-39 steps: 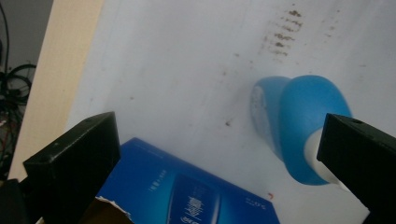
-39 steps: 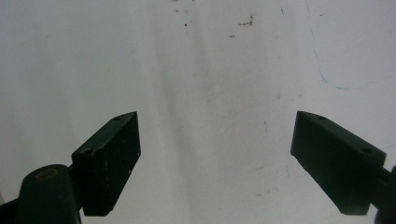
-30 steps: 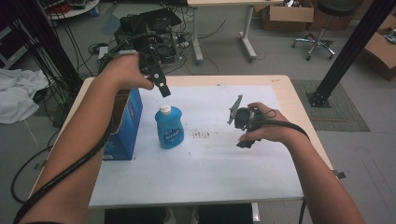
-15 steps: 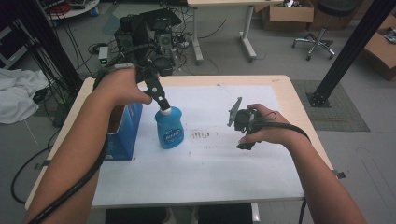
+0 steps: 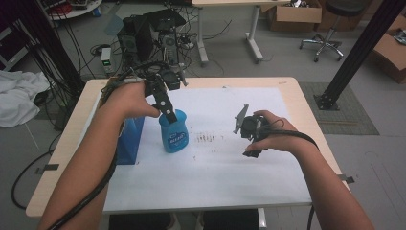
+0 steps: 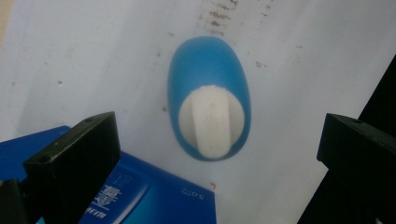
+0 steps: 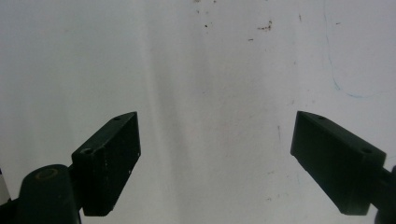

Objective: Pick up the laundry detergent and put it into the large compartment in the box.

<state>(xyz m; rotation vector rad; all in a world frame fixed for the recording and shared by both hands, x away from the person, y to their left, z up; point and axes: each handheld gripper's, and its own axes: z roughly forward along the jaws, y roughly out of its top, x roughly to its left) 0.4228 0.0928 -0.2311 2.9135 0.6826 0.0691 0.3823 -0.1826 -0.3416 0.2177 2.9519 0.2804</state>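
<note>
A blue bottle point(image 5: 173, 134) with a white cap stands upright on the white sheet point(image 5: 215, 172). My left gripper point(image 5: 167, 111) hangs straight above it, pointing down, one black jaw reaching the bottle's top. In the left gripper view the bottle point(image 6: 208, 70) and its cap point(image 6: 211, 123) lie between the wide-apart jaws of the left gripper point(image 6: 219, 130), which is open and holds nothing. My right gripper point(image 5: 251, 129) rests over the sheet to the bottle's right. In the right gripper view that gripper point(image 7: 215, 133) is open, with bare sheet between its jaws.
A blue box point(image 5: 129, 139) stands just left of the bottle, under my left forearm; the same blue box point(image 6: 149, 196) lies close to the left jaw. Dark specks point(image 5: 208, 139) mark the sheet. The wooden table point(image 5: 297, 96) edges the sheet; cables and equipment lie beyond.
My left gripper has moved right and down, from above the blue box to over the bottle's cap. The right gripper has stayed put.
</note>
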